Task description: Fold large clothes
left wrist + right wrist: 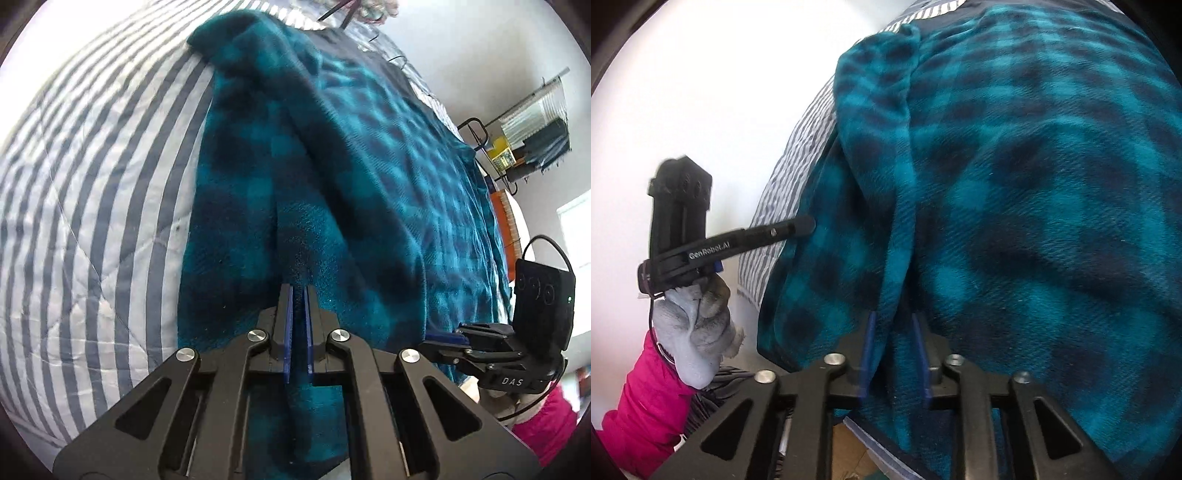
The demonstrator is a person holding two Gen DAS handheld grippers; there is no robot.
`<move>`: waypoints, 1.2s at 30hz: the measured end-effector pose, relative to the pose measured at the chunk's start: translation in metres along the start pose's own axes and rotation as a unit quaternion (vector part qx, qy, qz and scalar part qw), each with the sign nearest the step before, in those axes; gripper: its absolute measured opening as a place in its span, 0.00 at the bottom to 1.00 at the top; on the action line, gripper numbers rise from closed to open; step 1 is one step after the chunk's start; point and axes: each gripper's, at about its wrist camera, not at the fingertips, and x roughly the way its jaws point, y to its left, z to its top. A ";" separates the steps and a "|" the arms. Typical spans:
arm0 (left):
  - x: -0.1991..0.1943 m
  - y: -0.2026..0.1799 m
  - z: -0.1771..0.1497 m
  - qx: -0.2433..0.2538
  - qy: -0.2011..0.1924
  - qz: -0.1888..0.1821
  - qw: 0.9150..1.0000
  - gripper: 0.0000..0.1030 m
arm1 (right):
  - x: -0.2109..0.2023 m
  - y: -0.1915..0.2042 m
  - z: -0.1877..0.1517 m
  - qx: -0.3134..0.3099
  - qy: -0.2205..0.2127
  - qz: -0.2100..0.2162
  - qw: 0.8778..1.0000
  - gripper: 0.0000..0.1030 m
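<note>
Lying across a bed covered in a grey-and-white striped quilt (pixel 92 206), the teal-and-navy checked fleece garment (pixel 369 155) takes up most of both wrist views. One long flap of it is folded over the main body, making a raised ridge that runs away from the cameras toward the far end of the bed.

Left gripper (pixel 298 291) — jaws pressed almost together, only a thin slit showing between the blue pads. A narrow pleat of the fleece runs up to the tips and into that slit, so the jaws pinch the fabric near its edge. In the right wrist view the same tool appears from the side, its tip (pixel 805 225) touching the fleece just beside the striped quilt, held by a hand in a soiled white glove (pixel 694 325) with a pink sleeve (pixel 646 398) below it.

Right gripper (pixel 894 321) — jaws narrowed, with a thick fold of the fleece standing between the blue pads. The cloth fills the gap and the pads press on it from both sides. The fold hangs over the bed's near edge; bare floor shows underneath.

Background, left wrist view: white wall, a wire rack (pixel 524 122) with small items, blurred.
</note>
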 end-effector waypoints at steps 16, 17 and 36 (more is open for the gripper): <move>-0.088 -0.007 -0.038 -0.001 -0.106 0.017 0.994 0.01 | -0.018 0.041 -0.001 -0.047 -0.024 0.032 0.998 0.00; -0.089 -0.003 -0.041 -0.002 -0.109 0.025 0.994 0.01 | -0.019 0.045 -0.001 -0.058 -0.027 0.030 0.998 0.00; -0.062 0.050 -0.067 -0.075 -0.012 -0.039 0.996 0.41 | 0.006 0.045 -0.022 -0.064 0.039 0.080 0.994 0.41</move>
